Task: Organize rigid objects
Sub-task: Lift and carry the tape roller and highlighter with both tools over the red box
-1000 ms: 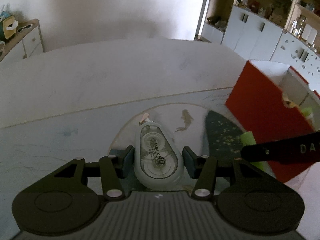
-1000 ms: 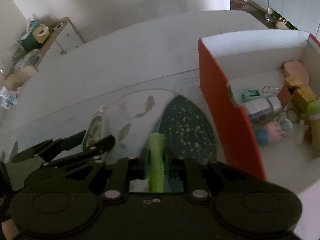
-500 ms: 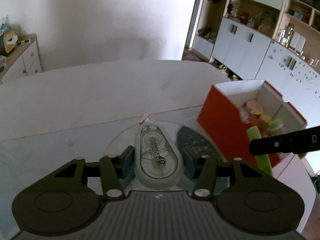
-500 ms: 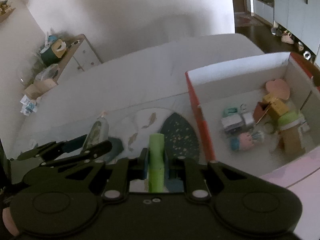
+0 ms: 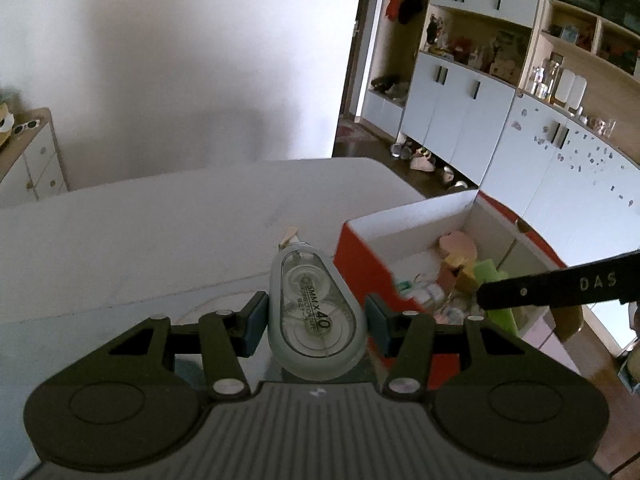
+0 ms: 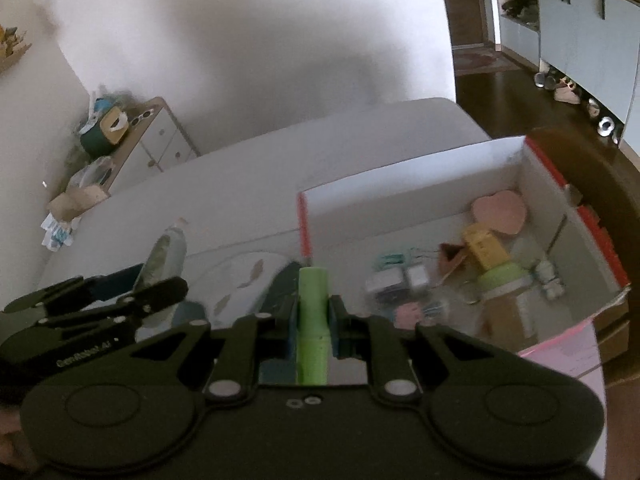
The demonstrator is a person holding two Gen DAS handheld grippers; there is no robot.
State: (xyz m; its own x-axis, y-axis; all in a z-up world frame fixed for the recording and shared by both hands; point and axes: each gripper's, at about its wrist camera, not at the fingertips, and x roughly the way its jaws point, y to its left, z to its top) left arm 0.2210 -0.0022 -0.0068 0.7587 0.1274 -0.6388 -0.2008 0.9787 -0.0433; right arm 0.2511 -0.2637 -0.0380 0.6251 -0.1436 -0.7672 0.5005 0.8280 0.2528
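The left gripper (image 5: 316,322) pinched a clear correction tape dispenser (image 5: 314,312) across its wide body, pads pressed on both flanks, the dispenser's long axis running fwd along the fingers w/ the narrow tip pointing away. The right gripper (image 6: 313,320) was squeezed onto a green cylindrical stick (image 6: 313,316), also lying lengthwise btwn the fingers, its blunt end sticking out ahead. Both items were held up off the table (image 5: 160,232), not resting on anything.

The relation that mattered: the red box (image 6: 400,196), open-topped w/ white inner walls, lay fwd and to the right of both grippers. In the right wrist view its near-left corner sat just ahead of the stick's tip, and the interior spread out to the right, w/ a pink heart-shaped piece (image 6: 500,216), a yellow block (image 6: 486,244) and other small bits already inside, some blurred. In the left wrist view the box (image 5: 360,264) sat right of the dispenser, w/ the right gripper's arm crossing over its near edge.

So the right gripper appeared nearer the box and probably the first to drop; the left would likely need to swing further rightward. Risk, as a judgement: the two tools crowding each other over the opening.
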